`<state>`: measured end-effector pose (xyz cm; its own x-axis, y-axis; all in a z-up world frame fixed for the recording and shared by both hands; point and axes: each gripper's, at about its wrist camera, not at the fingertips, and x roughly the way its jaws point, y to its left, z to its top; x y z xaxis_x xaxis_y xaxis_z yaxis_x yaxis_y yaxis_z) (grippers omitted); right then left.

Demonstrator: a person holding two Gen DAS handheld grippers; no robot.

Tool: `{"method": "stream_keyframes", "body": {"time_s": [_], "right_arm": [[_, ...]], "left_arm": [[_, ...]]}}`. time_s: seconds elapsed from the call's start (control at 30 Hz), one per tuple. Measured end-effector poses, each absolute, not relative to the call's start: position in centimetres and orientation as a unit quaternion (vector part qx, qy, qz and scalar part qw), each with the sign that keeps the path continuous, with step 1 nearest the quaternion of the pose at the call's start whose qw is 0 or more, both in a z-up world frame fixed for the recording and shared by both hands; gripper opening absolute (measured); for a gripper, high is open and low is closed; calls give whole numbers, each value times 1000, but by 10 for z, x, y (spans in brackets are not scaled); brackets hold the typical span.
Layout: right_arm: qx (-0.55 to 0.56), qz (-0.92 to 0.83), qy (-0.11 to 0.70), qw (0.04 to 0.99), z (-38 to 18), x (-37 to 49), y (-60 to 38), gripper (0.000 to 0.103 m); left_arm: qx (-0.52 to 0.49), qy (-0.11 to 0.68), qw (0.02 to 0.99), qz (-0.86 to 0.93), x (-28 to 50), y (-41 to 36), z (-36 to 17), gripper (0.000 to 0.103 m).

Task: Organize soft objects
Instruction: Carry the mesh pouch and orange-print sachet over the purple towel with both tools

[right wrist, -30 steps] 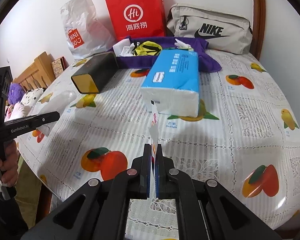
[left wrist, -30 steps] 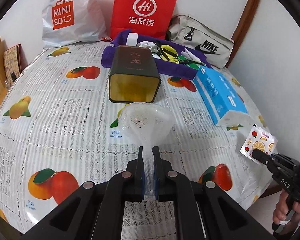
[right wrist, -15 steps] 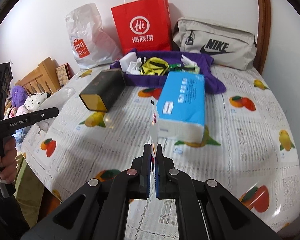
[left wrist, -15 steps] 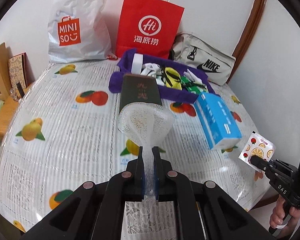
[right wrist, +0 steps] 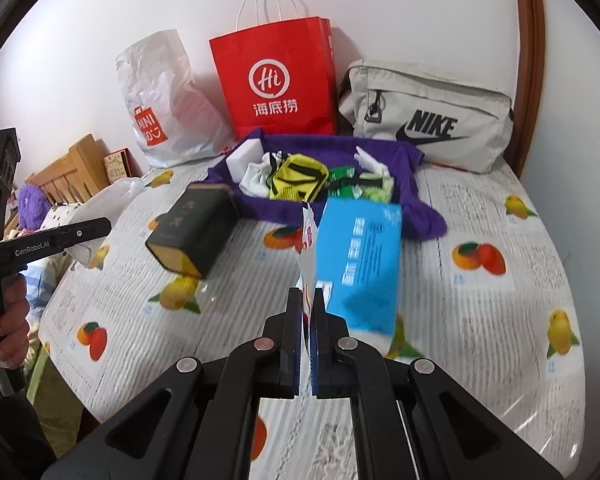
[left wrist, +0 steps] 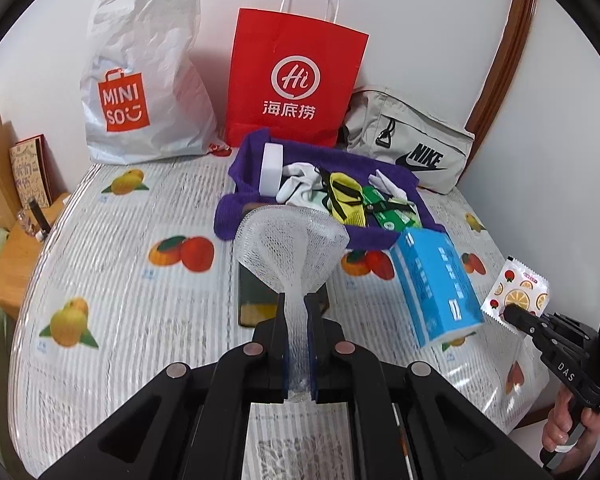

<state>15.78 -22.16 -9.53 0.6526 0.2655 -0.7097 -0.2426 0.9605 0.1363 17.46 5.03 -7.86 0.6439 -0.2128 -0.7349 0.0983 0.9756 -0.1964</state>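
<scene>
My left gripper (left wrist: 299, 308) is shut on a white foam net sleeve (left wrist: 292, 244), held in the air above the table. My right gripper (right wrist: 308, 300) is shut on a small fruit-print packet (right wrist: 309, 240); the packet also shows in the left wrist view (left wrist: 516, 294), off the table's right edge. A purple cloth (left wrist: 252, 204) at the back holds white socks (left wrist: 300, 184), a yellow pouch (left wrist: 346, 198) and green packs (left wrist: 392, 216). A blue tissue pack (left wrist: 436, 284) lies in front of it.
A dark green tin (right wrist: 196, 232) lies on its side on the fruit-print tablecloth (left wrist: 140, 288). A Miniso bag (left wrist: 140, 76), a red paper bag (left wrist: 296, 80) and a grey Nike bag (left wrist: 412, 148) stand against the back wall. A wooden shelf (left wrist: 4, 248) is at the left.
Both grippers have risen and pulled back from the table with their loads still held. The tin and the tissue pack now sit lower and farther off in both views.
</scene>
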Motion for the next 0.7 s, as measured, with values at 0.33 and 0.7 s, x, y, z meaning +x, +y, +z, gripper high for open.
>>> {"method": "stream_keyframes", "body": {"time_s": [0.33, 0.7], "right_arm": [[-1, 134, 391, 911, -87, 209, -219, 4], [17, 140, 399, 906, -95, 277, -222, 4]], "left_arm": [[-64, 421, 901, -84, 211, 46, -76, 7], [-57, 436, 894, -85, 263, 40, -82, 7]]}}
